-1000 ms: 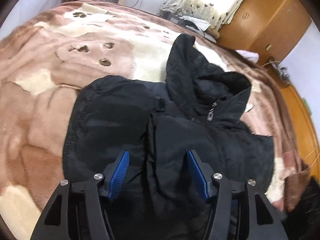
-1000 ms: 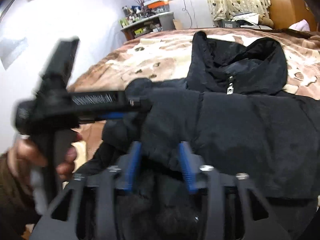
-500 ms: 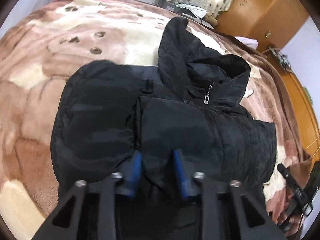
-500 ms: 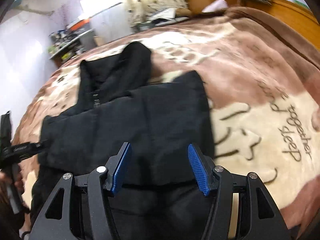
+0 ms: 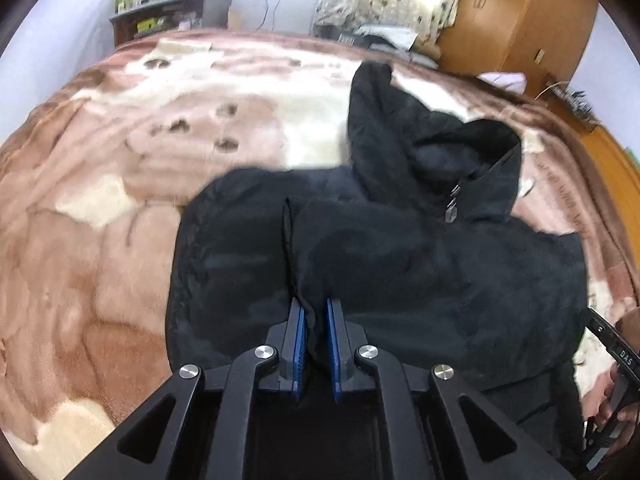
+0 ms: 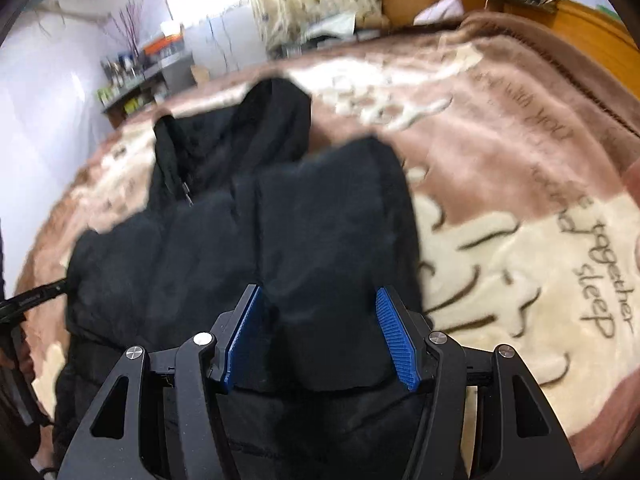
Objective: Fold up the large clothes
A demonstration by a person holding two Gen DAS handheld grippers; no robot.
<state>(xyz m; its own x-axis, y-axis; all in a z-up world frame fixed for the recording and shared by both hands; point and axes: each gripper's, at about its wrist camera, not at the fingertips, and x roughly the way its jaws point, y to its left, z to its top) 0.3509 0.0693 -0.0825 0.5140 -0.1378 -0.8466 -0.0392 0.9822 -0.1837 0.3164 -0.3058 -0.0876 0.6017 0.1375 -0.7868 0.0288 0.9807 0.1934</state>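
Black jacket [image 6: 280, 240] on blanket [image 6: 520, 200] lettered "together sleep", left gripper [image 5: 316, 328] pinching.

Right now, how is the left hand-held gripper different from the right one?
The left hand-held gripper has its blue pads nearly together, pinching a fold of the puffy black hooded jacket; the right hand-held gripper has its pads spread wide, gripping nothing. The left sits at the jacket's folded middle edge; the right sits over a sleeve folded onto the jacket, beside the brown-and-cream plush blanket. Both are black with ribbed blue pads.
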